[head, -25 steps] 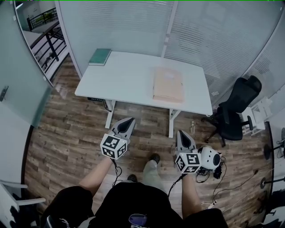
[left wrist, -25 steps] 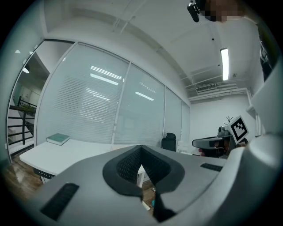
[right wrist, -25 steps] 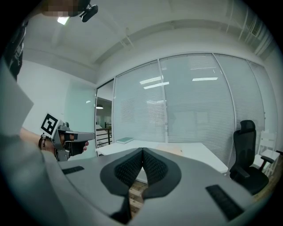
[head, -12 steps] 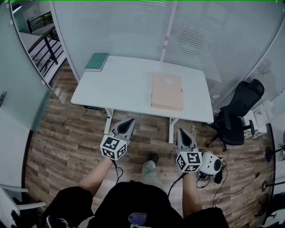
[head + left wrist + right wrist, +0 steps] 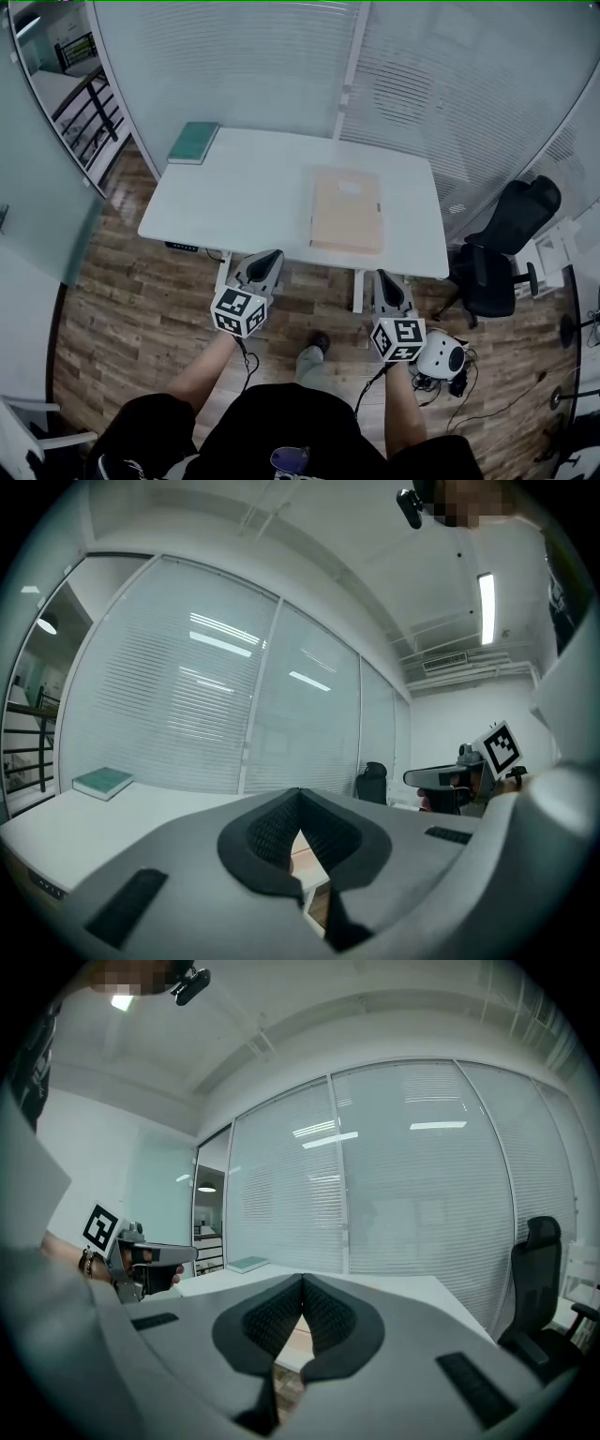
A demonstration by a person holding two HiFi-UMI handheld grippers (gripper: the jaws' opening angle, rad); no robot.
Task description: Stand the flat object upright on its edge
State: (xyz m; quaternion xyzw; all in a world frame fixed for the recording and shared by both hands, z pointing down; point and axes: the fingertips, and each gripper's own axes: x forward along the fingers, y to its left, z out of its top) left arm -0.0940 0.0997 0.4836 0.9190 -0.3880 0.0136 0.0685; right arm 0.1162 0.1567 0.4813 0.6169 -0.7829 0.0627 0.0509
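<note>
White desk (image 5: pixel 253 187) ahead carries a green book (image 5: pixel 193 142) at its far-left corner and the tan flat packet (image 5: pixel 347 210) lying on its right half. Your left gripper (image 5: pixel 268 255) and right gripper (image 5: pixel 387 278) hang short of it, jaws pressed together, empty. From this far off it's probably light, stiffish card, so pinch a long edge and expect sliding.

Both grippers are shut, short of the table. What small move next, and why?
Probably reach forward over the tan flat object, opening the jaws on the way. It lies flat on the white table, while the left gripper and right gripper hang shut before its near edge, holding nothing.
</note>
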